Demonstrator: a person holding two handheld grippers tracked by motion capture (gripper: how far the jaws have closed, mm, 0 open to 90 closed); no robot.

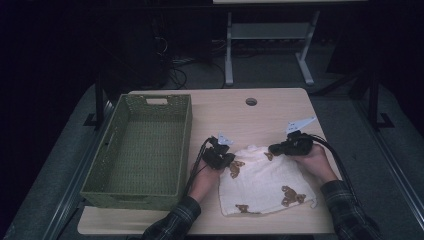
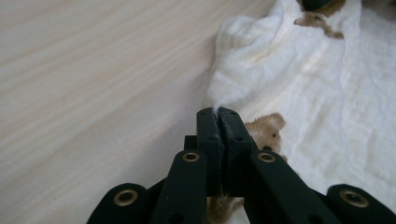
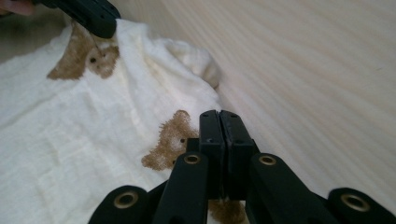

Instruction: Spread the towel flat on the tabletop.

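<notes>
Cloth (image 1: 265,182): cream w/ brown bear prints, flat on table (image 1: 270,112), near-right area, just right of basket (image 1: 100,165). Long axis approx. near–far.

Left gripper (image 1: 220,156): jaws pinched tight on cloth's far-left edge; fabric caught between tips in left gripper view (image 2: 218,122).

Right gripper (image 1: 290,146): jaws closed at far-right edge; pressed together over cloth in right gripper view (image 3: 219,122), grip on fabric likely, not certain.

Both at far corners, cloth spread toward person.

Open room: bare wood beyond far edge; basket empty, to left.

Next, as a guess: fold or lift toward basket.
</notes>
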